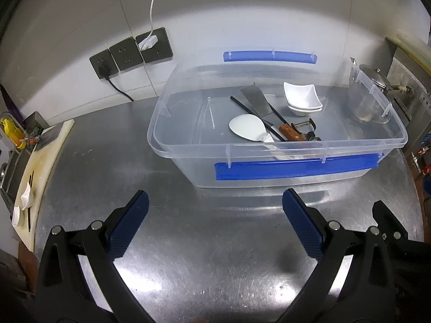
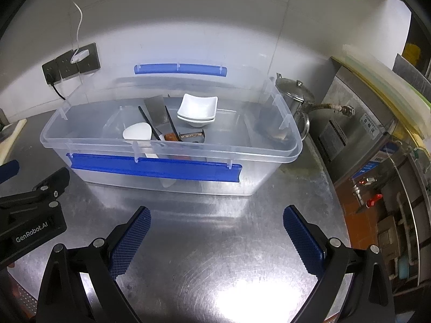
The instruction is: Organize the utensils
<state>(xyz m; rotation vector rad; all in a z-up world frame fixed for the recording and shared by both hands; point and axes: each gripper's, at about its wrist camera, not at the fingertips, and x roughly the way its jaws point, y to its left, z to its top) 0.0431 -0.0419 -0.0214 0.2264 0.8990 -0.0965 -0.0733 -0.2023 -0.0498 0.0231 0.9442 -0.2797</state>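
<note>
White rice paddle [image 1: 249,129], steel spatula [image 1: 256,99] and black chopsticks [image 1: 258,119] lie crossed (overlapping) inside the clear bin [image 1: 188,158].

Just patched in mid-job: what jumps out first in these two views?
The clear plastic bin with blue latches sits mid-counter against the wall, holding a white rice paddle, a metal spatula, black chopsticks and stacked white dishes. Both grippers, left gripper and right gripper, hover open and empty before it.
</note>
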